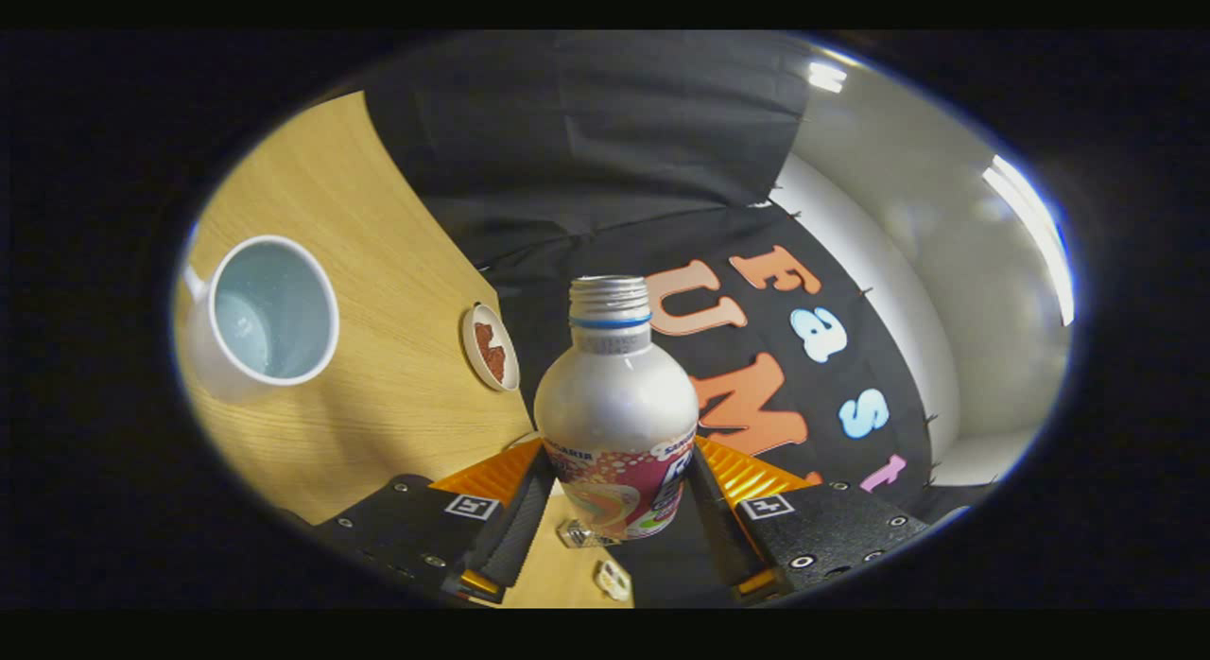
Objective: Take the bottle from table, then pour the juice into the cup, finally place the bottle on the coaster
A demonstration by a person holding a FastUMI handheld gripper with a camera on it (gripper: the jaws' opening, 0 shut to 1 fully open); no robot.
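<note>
A white metal bottle (615, 405) with a threaded open neck and a colourful label stands between my fingers, and the gripper (619, 495) is shut on its lower body. The view is tilted, so the wooden table (378, 357) slants away to the left. A white cup (267, 312) with a pale blue inside rests on the table well left of the bottle, its mouth turned toward me. A small round coaster (490, 347) with a reddish-brown centre lies on the table between the cup and the bottle, just left of the bottle's shoulder.
The black cloth wall (605, 149) hangs behind the bottle, with a white wall (907, 244) to its right. Two small pale bits (613, 579) lie on the table under the bottle, between the fingers.
</note>
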